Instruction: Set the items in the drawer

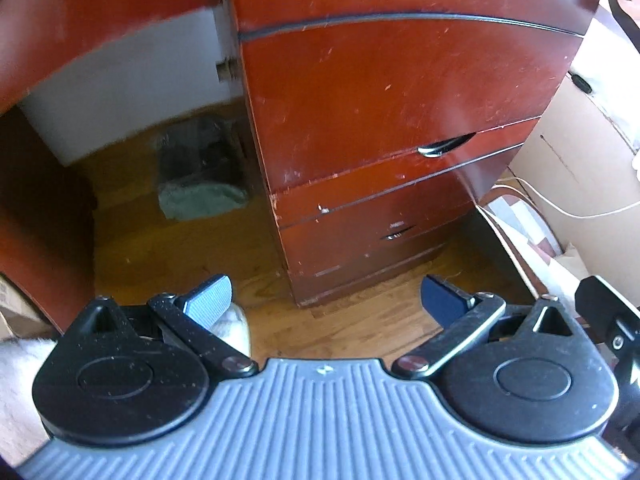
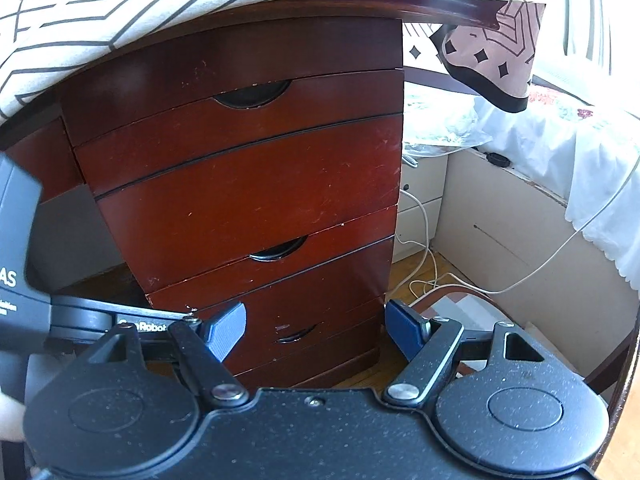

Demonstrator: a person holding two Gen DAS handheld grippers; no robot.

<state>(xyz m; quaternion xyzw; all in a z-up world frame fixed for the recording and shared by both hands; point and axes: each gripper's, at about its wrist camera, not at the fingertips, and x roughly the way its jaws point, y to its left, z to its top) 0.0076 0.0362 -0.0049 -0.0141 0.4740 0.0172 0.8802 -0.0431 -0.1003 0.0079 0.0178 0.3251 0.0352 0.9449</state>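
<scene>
A red-brown wooden drawer chest (image 1: 380,92) stands under a desk, with all its drawers shut. It fills the middle of the right wrist view (image 2: 248,184) too. Its drawers have half-moon cutout handles: a top handle (image 2: 252,96), a middle handle (image 2: 280,251) and a low handle (image 2: 298,334). The middle handle also shows in the left wrist view (image 1: 446,146). My left gripper (image 1: 326,300) is open and empty, low in front of the chest's left corner. My right gripper (image 2: 316,326) is open and empty, facing the lower drawers. No item for the drawer is in view.
A grey-green cloth bundle (image 1: 202,196) lies on the wooden floor left of the chest. A patterned cloth (image 2: 100,12) covers the desk top. White cables (image 2: 424,276) and a cardboard box (image 2: 512,232) sit to the right. The left gripper's body (image 2: 24,248) is at the right view's left edge.
</scene>
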